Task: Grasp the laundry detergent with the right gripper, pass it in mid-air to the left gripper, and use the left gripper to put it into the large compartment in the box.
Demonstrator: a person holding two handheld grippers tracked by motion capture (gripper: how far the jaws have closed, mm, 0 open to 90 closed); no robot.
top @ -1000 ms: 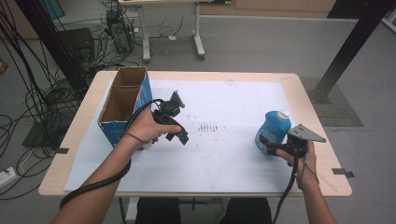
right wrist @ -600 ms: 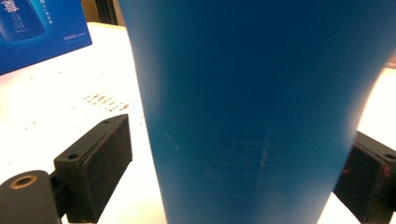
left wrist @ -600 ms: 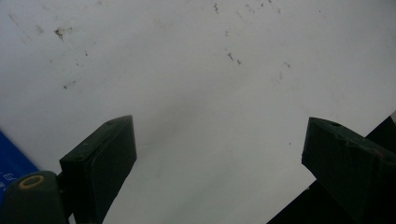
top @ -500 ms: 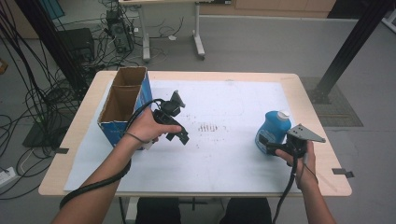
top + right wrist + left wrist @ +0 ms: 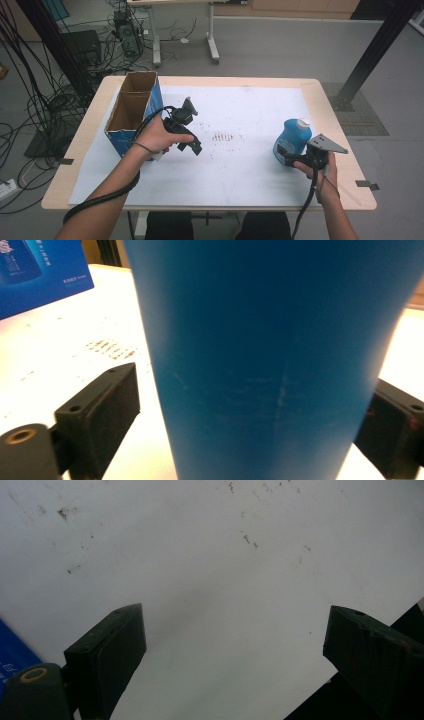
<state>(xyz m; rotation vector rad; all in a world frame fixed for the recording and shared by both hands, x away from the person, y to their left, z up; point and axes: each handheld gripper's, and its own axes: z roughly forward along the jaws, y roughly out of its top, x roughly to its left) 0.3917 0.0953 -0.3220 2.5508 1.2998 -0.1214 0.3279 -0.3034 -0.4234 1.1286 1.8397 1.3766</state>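
- Nothing has shifted since the earlier frames: both hands and the bottle sit where they were.
- Near right, the right gripper (image 5: 289,159) has its jaws spread wide around the blue bottle (image 5: 291,140), which stands upright near the table's (image 5: 335,115) right edge. In the right gripper view a gap shows between the left pad and the bottle wall, so no pinch yet; the right pad's contact is hard to tell.
- Near left, the left gripper (image 5: 192,147) hangs over the white sheet (image 5: 240,170) with jaws spread and nothing between them.
- Farther left stands the open cardboard box (image 5: 131,112), just beside the left hand.
- Risk, as I judge it: closing off-centre on the smooth, rounded bottle could push it sideways or tip it toward the table edge; a loose hold could let it slip when lifted.
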